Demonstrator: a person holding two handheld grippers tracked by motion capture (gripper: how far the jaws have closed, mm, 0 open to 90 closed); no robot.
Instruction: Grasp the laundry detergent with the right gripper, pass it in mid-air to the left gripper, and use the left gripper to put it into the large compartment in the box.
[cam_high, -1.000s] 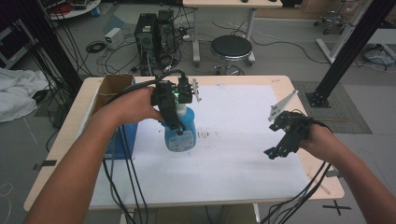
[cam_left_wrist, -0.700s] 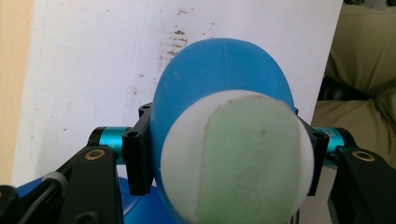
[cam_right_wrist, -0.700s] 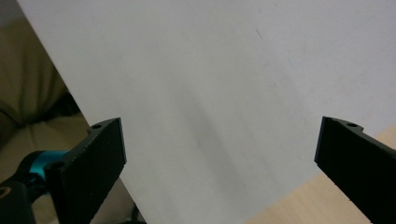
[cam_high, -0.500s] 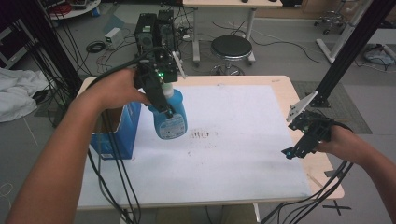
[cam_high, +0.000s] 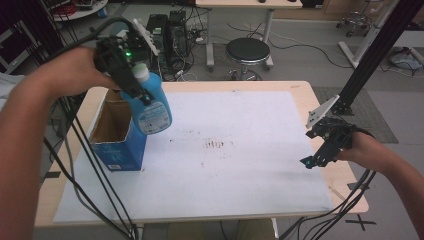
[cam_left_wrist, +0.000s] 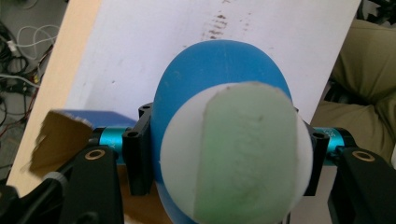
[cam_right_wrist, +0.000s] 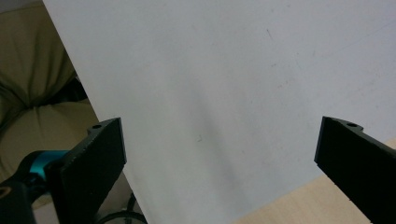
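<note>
Aloft, left claw (cam_high: 131, 82) clamping blue bottle (cam_high: 150, 106) above open box (cam_high: 116, 136), right claw (cam_high: 327, 147) wide, empty.

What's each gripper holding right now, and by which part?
The left gripper clamps the blue bottle at its neck, just below the white cap. The right gripper is open, holding nothing.

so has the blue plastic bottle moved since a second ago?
Yes. The blue plastic bottle, clamped in the left gripper, has gone up off the white sheet and left, now above the open blue cardboard box.
</note>
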